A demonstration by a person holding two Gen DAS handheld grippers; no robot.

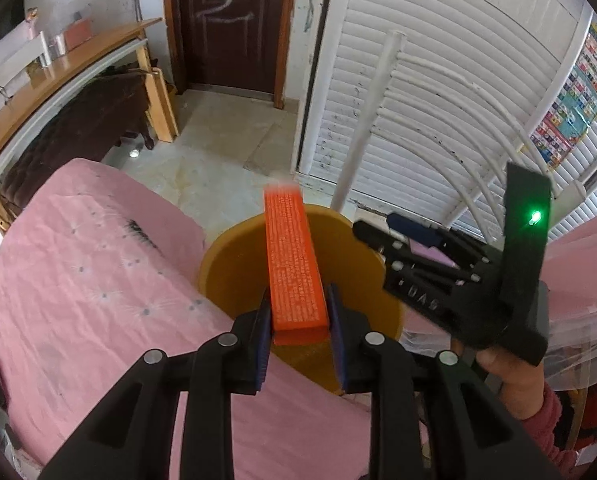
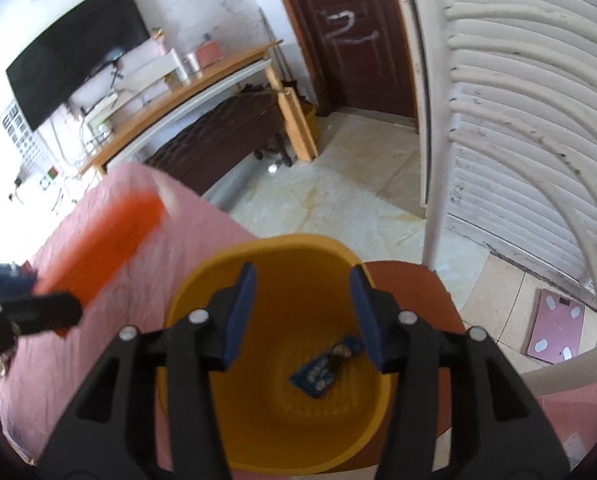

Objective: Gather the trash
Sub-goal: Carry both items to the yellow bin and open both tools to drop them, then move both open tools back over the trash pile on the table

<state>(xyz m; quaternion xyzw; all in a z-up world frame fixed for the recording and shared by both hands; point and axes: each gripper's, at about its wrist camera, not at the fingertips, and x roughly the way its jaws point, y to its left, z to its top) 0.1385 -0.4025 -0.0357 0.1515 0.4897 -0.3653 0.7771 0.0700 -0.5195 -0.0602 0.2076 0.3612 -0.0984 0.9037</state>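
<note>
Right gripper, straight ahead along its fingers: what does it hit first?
Probably the blue wrapper on the floor of the yellow bin. The right gripper is open and empty, aimed into the bin's mouth; depth is unclear.

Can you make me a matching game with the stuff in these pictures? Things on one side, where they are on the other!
Things:
1. long orange cardboard box
2. small blue wrapper
3. round yellow plastic bin
4. pink bathroom scale

Places:
A. on the tiled floor
B. beside the pink bed
C. between the left gripper's pads
D. at the bottom of the bin

Pairs: 1-C, 2-D, 3-B, 4-A
</note>
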